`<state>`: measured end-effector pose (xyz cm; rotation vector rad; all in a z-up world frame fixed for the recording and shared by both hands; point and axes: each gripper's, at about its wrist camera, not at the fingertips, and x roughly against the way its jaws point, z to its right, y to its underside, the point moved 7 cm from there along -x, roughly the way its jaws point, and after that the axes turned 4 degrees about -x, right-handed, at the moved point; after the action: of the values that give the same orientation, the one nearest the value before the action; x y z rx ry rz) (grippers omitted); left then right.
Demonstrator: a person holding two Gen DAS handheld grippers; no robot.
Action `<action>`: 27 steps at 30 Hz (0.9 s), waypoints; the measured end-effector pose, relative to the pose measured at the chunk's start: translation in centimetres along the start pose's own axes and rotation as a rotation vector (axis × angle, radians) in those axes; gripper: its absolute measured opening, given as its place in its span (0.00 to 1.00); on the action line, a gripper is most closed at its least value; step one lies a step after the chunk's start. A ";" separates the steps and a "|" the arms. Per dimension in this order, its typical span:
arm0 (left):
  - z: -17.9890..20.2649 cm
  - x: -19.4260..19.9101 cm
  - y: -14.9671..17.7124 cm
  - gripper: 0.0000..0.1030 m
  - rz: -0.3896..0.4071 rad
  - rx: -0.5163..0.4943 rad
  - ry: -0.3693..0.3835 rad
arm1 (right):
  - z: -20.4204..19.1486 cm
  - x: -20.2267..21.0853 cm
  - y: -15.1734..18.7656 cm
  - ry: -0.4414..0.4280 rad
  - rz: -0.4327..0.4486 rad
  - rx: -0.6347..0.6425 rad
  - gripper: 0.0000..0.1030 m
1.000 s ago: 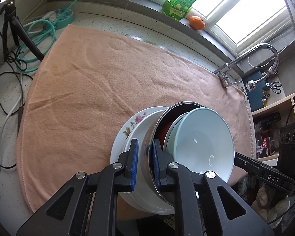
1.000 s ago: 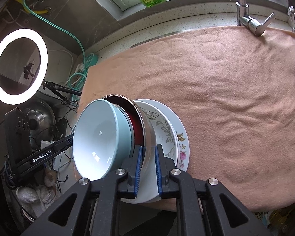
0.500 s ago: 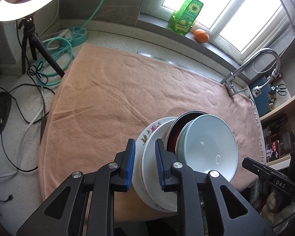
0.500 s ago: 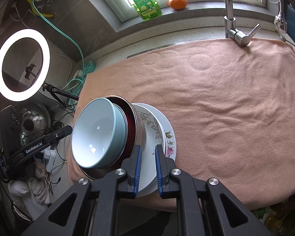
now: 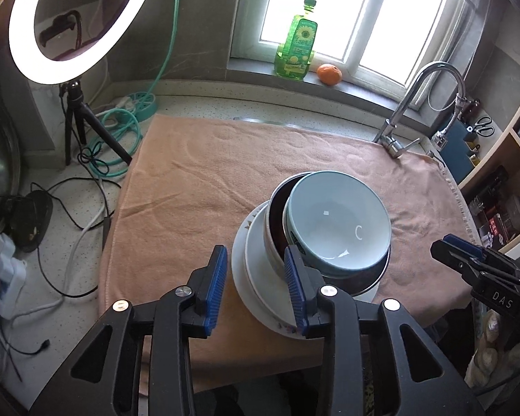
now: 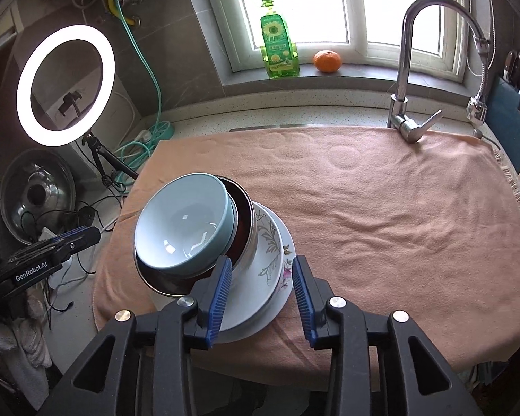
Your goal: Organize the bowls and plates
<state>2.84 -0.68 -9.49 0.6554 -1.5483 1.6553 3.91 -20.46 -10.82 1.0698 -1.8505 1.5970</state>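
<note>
Stack: light blue bowl is nested in a steel bowl, which is set on white plates; the lowest is a floral plate
Stack place: set on the peach towel, at the towel's near edge; plate rims are seen slightly past that edge
Left gripper: jaws are opening; the plates' rim is seen between the blue pads, unpressed
Right gripper: jaws are opening; the plate rim lies between the pads, not pinched
Open room: most of the towel beyond the stack is bare, up to the faucet
Far edge: towel is bounded by speckled counter below the windowsill
Side edge: cables lie off the towel beside the ring light
</note>
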 end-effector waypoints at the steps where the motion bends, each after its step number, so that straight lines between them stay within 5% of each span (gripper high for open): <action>1: 0.5 0.4 0.1 0.41 0.011 -0.015 0.000 | -0.2 0.3 0.2 0.010 0.012 0.010 0.36; 5: 2.2 2.2 0.6 0.58 0.071 -0.061 -0.020 | -0.9 1.4 0.9 0.029 0.055 0.034 0.43; 11: 3.2 3.5 1.2 0.68 0.108 -0.095 -0.066 | -1.7 2.6 1.7 0.043 0.106 0.045 0.55; 15: 3.6 3.6 1.5 0.69 0.106 -0.102 -0.065 | -1.9 3.0 1.7 0.055 0.127 0.055 0.64; 27: 4.6 3.6 2.0 0.69 0.092 -0.114 -0.056 | -1.0 3.1 2.0 0.060 0.116 0.018 0.64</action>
<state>-1.45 -4.47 -7.25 0.5828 -1.7219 1.6143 0.42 -20.26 -9.43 0.9269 -1.8922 1.6947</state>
